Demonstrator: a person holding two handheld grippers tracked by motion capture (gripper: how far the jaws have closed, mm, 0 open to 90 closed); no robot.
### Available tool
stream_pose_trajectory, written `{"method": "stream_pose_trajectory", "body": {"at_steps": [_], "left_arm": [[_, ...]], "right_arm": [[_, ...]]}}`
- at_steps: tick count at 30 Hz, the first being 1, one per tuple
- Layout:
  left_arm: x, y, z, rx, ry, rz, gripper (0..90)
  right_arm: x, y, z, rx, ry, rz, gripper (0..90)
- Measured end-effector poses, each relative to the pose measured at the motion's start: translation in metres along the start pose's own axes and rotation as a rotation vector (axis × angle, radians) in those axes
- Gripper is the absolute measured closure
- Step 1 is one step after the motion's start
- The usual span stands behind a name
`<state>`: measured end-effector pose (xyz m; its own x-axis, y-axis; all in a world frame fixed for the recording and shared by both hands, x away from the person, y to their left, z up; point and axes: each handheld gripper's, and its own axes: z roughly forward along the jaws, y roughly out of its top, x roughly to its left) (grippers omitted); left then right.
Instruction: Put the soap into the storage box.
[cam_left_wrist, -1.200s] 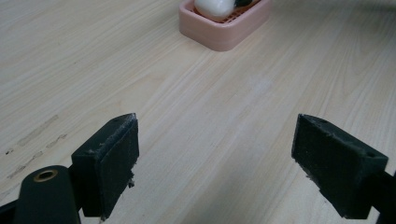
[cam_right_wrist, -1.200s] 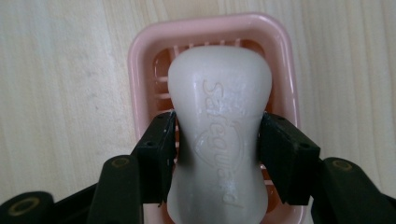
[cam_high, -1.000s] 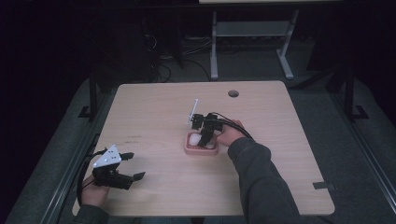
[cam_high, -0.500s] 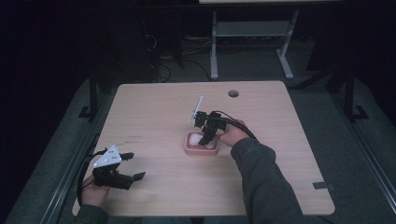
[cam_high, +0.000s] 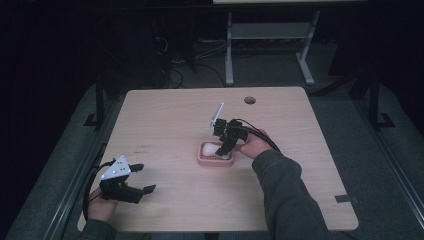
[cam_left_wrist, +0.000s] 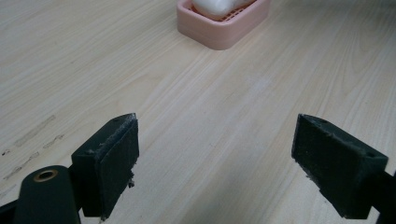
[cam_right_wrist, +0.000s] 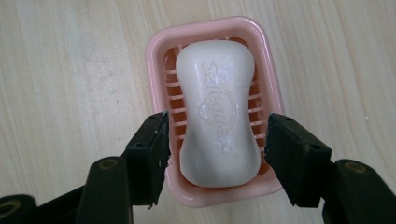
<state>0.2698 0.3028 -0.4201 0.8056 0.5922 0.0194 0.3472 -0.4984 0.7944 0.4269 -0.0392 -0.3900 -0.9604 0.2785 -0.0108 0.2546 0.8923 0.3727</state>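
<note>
Pink soap dish (cam_right_wrist: 159, 60) holding white soap bar (cam_right_wrist: 217, 112), right tool (cam_right_wrist: 217, 140) spread astride it, left tool (cam_left_wrist: 217, 163) wide

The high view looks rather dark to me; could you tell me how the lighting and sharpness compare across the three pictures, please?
High view: dim, surroundings nearly black, the table lit but soft. Left gripper view: bright and even, wood grain crisp, the pink soap dish cut off at the top edge. Right gripper view: brightest, with a slight sheen on the white soap, whose embossed lettering reads clearly.
</note>
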Motion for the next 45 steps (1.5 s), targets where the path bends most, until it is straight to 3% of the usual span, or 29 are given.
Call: {"method": "stream_pose_trajectory", "body": {"at_steps": [45], "left_arm": [[-0.001, 0.0, 0.001, 0.007, 0.0, 0.001, 14.8]], "right_arm": [[0.01, -0.041, -0.018, -0.075, 0.003, 0.052, 38.7]]}}
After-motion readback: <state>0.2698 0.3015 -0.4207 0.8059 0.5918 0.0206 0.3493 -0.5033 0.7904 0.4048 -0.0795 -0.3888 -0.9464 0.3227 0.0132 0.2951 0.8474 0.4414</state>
